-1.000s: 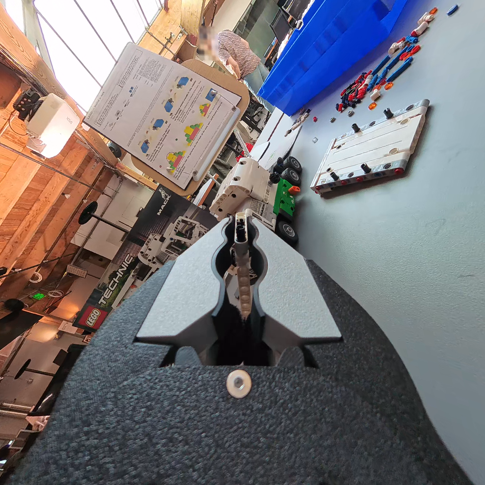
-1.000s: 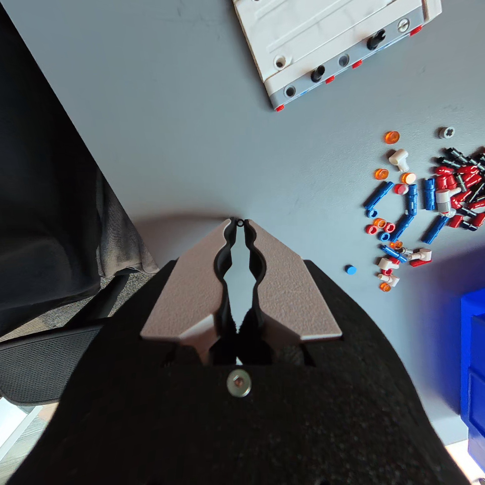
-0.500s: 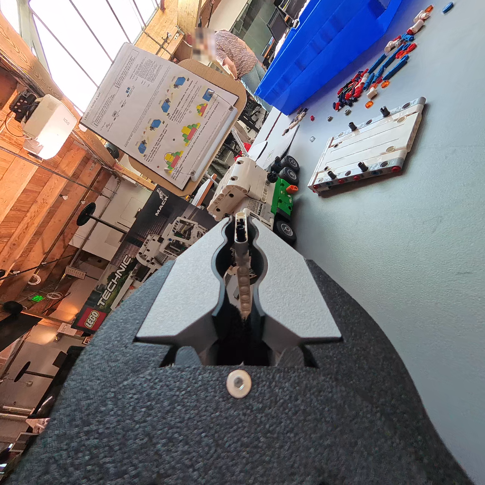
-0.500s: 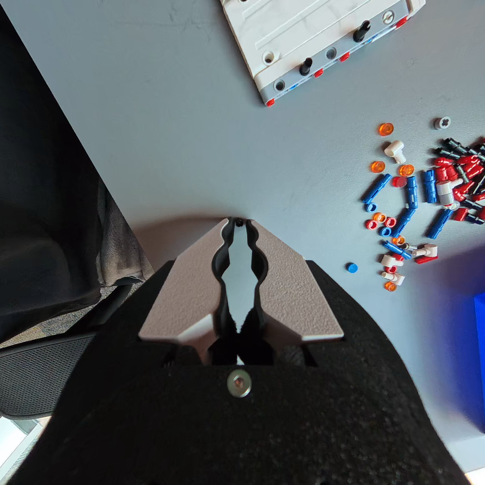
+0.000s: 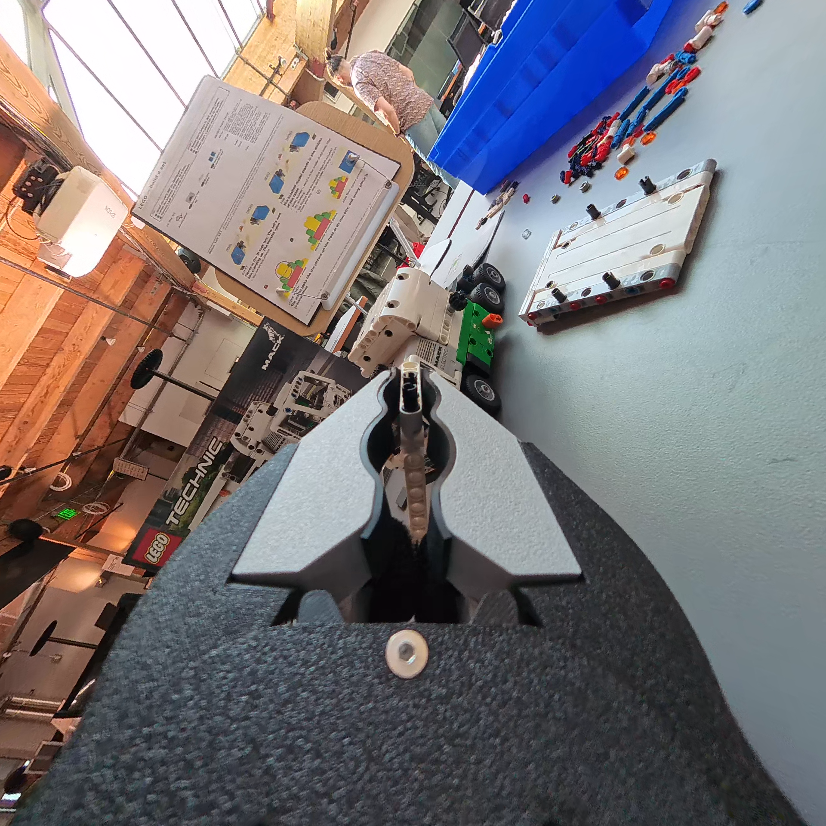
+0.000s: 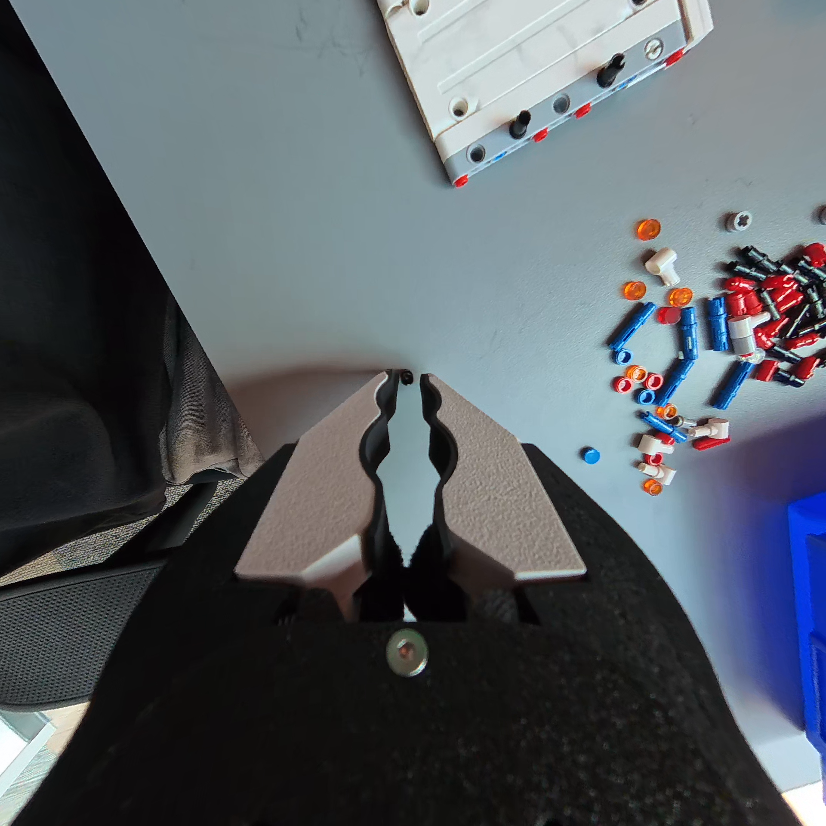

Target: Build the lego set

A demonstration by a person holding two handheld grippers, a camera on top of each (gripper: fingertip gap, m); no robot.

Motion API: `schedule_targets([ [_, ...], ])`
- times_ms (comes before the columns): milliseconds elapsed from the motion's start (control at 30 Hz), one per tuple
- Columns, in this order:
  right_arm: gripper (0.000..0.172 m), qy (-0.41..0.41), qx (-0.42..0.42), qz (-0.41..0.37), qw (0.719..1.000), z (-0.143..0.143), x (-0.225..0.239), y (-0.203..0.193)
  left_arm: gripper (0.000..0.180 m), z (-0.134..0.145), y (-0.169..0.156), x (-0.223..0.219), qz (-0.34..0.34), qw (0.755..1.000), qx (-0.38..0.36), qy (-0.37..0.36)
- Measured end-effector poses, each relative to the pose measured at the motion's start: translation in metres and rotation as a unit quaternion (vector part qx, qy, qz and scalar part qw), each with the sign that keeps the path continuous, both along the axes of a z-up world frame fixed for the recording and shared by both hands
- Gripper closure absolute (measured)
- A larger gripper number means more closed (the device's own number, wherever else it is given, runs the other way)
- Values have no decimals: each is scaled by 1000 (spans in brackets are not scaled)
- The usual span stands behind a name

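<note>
My left gripper (image 5: pixel 411 380) stays clamped on a long pale grey studded beam (image 5: pixel 413 447), both fingers tight on its flanks, black pins visible in its far-end holes. It has barely shifted in the last second; the white-and-green toy truck (image 5: pixel 429 322) sits just beyond its tip on the grey table (image 5: pixel 670 491).

What has changed is on the right: my right gripper (image 6: pixel 409 380) was pinched on a tiny black pin (image 6: pixel 406 378) a second ago, and now the jaws stand narrowly apart. The pin sits against the left fingertip (image 6: pixel 388 389), a sliver of daylight on its right side, so I read it as no longer gripped. Whether it rests on the table or hangs on that pad, I can't tell.

Far from it lies the white flat panel assembly (image 6: pixel 536 67), with upright black pins. To the right, a scatter of loose blue, red and orange small parts (image 6: pixel 715 335), then a blue bin (image 6: pixel 809 581) at the edge.
</note>
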State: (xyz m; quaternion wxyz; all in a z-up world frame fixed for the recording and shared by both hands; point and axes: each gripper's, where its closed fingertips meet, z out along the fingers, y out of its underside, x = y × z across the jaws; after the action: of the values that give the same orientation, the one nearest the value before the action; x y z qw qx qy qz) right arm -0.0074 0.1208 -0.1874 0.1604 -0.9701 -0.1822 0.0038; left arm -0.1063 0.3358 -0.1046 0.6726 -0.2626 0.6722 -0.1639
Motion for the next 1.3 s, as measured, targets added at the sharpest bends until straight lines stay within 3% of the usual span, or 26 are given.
schedule_targets([
  [567, 168, -6, 10, 9, 1000, 3, -1, 5, 174, 0, 0, 0, -1, 1000, 0, 0],
  [733, 169, 6, 176, 12, 984, 60, -25, 59, 175, 9, -2, -3, -7, 1000, -12, -22],
  [833, 168, 70, 334, -16, 940, 108, -69, 115, 174, 15, -1, -5, -10, 999, -37, -32],
  [900, 168, 95, 416, -42, 903, 124, -93, 147, 175, 19, -2, -6, -16, 998, -49, -40],
  [1033, 168, 137, 482, -85, 861, 123, -113, 188, 175, 21, -2, -8, -18, 997, -55, -45],
  [1100, 168, 147, 490, -98, 854, 122, -115, 198, 175, 21, -3, -8, -17, 998, -49, -45],
  [1300, 168, 142, 474, -95, 864, 115, -118, 207, 175, 20, -4, -7, -17, 998, -43, -45],
])
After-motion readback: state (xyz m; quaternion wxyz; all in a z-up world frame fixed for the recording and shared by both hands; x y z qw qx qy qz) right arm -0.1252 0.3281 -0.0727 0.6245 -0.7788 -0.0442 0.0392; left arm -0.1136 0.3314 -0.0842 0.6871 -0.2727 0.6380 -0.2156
